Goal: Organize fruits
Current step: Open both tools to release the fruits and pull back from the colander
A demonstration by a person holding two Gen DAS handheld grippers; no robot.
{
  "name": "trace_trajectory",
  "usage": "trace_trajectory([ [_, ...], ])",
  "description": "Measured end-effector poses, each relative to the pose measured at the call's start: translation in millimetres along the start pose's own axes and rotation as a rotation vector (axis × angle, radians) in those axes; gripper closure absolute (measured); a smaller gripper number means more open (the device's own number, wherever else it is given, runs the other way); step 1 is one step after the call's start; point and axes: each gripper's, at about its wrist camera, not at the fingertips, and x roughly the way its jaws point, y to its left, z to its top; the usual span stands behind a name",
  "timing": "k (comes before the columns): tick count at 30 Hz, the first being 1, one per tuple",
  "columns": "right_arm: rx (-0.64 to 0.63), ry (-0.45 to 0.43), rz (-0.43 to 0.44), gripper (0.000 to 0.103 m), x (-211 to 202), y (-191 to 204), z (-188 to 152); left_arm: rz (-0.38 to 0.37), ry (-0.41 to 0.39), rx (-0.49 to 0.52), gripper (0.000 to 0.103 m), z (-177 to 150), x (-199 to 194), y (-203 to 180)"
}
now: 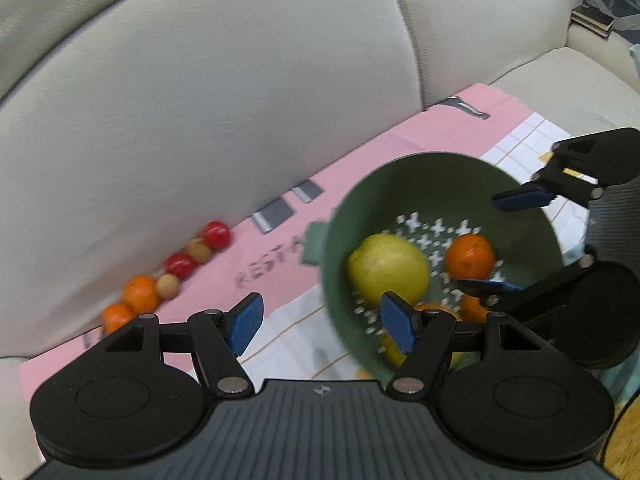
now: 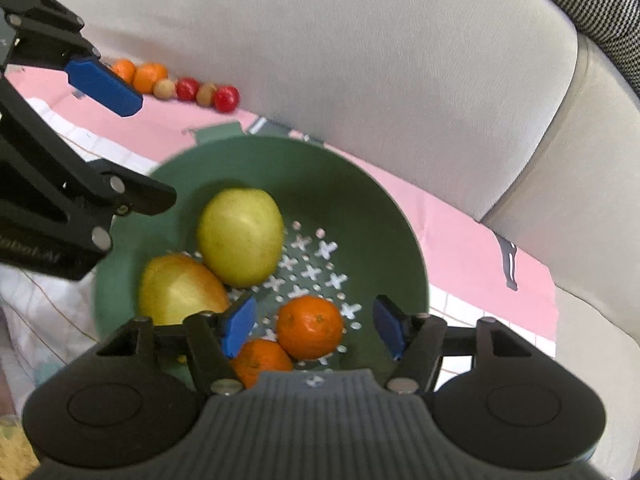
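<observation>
From the left wrist view, the left hand-held gripper (image 1: 322, 322) hangs with its blue pads apart and nothing between them. The round green plastic colander (image 1: 520, 208) sits on a pink printed paper sheet (image 1: 360, 152) spread over the beige sofa seat, to the right of this gripper and just ahead of it. A large yellow-green apple (image 1: 388, 270) and a small orange mandarin (image 1: 470, 256) lie inside it. A row of small loose fruits (image 1: 168, 276), orange, tan and red, lies along the foot of the sofa's back cushion, ahead and to the left, well apart from the colander. The row runs diagonally up and to the right. The left gripper looks the nearer of the two to that row, so the next pick probably falls to it.

From the right wrist view, the right hand-held gripper (image 2: 316, 326) hovers over the colander's near side, its jaws apart and clamped on nothing. The mandarin (image 2: 310, 326) lies in the bowl below the gap between the pads, apparently just released. A second mandarin (image 2: 260, 360) touches it, and a yellow-red mango (image 2: 180, 288) rests against the apple. The loose row lies far up and left, beyond the left gripper.
</observation>
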Motion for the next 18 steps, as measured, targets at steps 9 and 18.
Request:
trace_trajectory([
  [9, 0.067, -0.092, 0.061, 0.038, -22.5, 33.3, 13.8, 0.128, -0.03, -0.012, 0.024, -27.1, -32.5, 33.5],
  [18, 0.065, -0.133, 0.138, 0.037, -29.6, 79.5, 36.2, 0.238, -0.044, -0.031, 0.024, -53.5, -60.0, 79.7],
])
